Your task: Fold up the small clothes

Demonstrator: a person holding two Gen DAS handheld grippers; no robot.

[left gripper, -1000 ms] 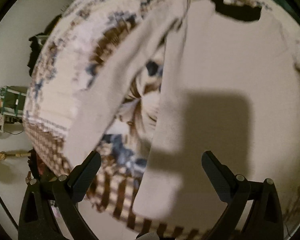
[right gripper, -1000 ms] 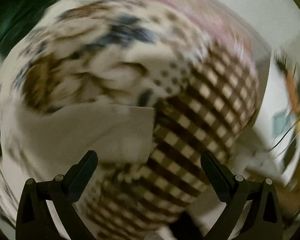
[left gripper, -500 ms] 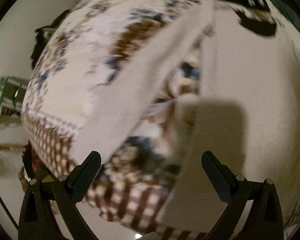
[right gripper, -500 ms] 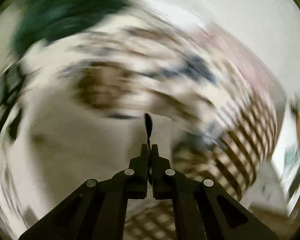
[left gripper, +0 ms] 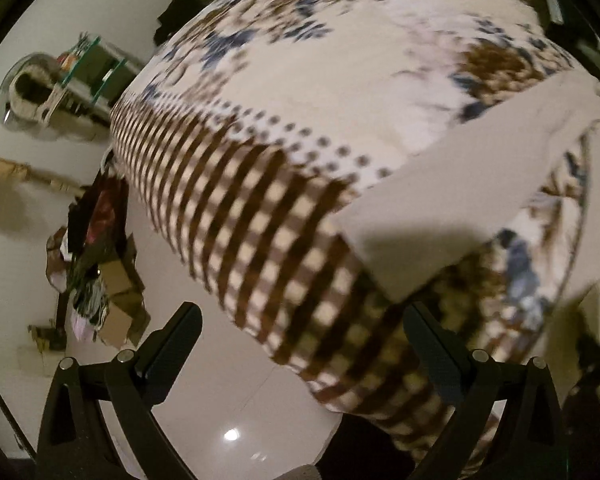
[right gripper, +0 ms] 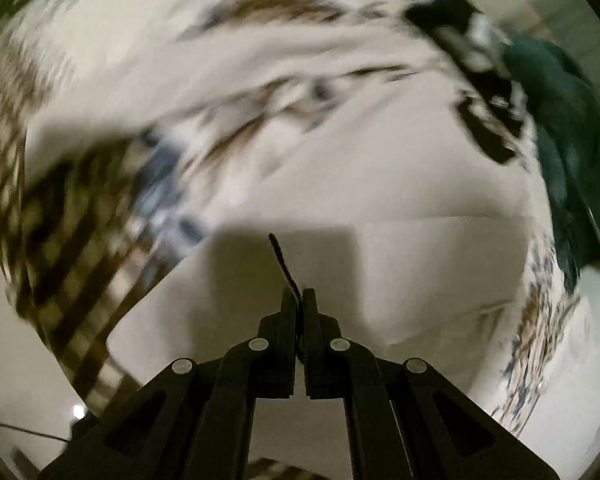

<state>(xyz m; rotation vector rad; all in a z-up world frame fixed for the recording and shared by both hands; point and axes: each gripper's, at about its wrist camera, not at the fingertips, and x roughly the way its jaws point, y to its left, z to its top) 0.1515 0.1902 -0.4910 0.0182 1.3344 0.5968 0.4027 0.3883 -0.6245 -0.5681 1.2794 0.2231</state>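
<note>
A cream garment [right gripper: 400, 208] lies spread on a bed with a patterned cover [left gripper: 300, 92] of brown checks and blue-brown flowers. In the left wrist view one leg of the garment [left gripper: 460, 200] reaches toward the bed's edge. My left gripper [left gripper: 300, 344] is open and empty, over the checked edge just short of that leg's end. My right gripper [right gripper: 298, 300] is shut low over the garment's folded part. A thin dark strip [right gripper: 282, 260] sticks out from between its fingers; I cannot tell what it is.
A dark green cloth [right gripper: 568, 152] and a dark object [right gripper: 484, 92] lie at the garment's far right. Beside the bed are a glossy pale floor [left gripper: 228, 400], a pile of boxes and clutter [left gripper: 96, 272], a small rack [left gripper: 88, 68] and a broom [left gripper: 16, 172].
My right gripper went from open to shut and swung over the garment. My left gripper swung left toward the bed's checked edge, so the floor and clutter came into view.
</note>
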